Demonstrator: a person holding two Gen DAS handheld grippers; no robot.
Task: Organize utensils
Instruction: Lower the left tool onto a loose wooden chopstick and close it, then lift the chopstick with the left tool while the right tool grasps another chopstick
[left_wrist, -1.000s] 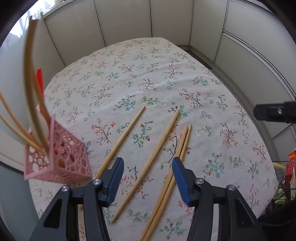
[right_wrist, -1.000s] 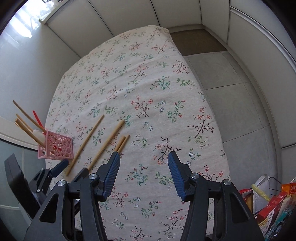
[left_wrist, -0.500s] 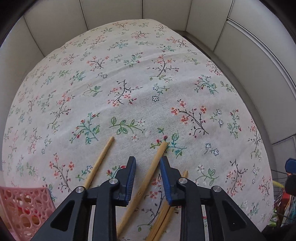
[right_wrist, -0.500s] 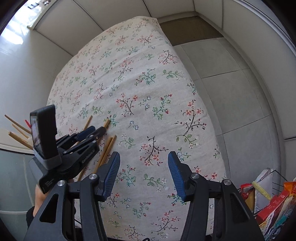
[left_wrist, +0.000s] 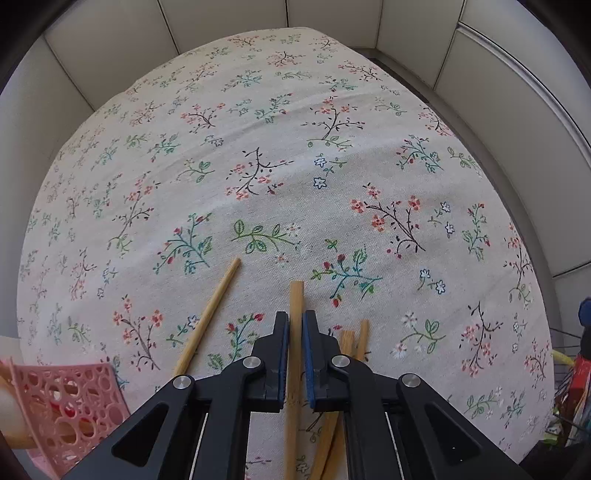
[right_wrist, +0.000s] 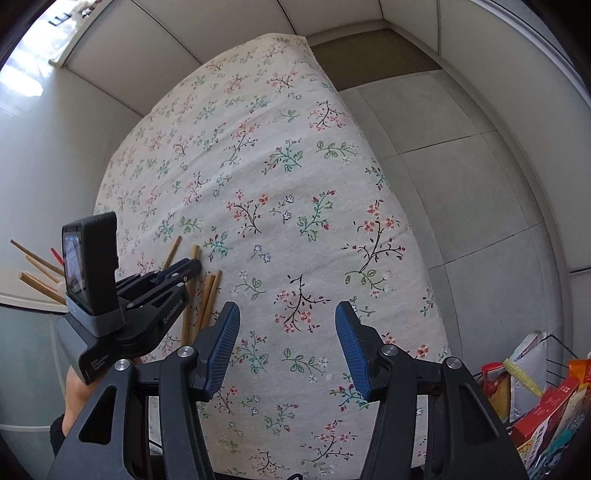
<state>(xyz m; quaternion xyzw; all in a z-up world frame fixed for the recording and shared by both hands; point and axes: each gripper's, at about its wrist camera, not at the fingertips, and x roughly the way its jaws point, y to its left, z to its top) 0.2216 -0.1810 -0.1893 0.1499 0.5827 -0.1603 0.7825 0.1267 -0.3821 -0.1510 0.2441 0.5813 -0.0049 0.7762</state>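
a bamboo chopstick sits pinched between the blue pads of the left gripper on a floral tablecloth.

the stick runs lengthwise down the gap, its blunt end poking out past the fingertips, a grip near one end that likely suits dropping it upright into the pink basket at the near left corner, where other sticks already stand. whether it has left the cloth is hard to judge. one loose chopstick lies just left of the jaws, and a pair just right. the right gripper hovers nearby, jaws spread wide and holding nothing.
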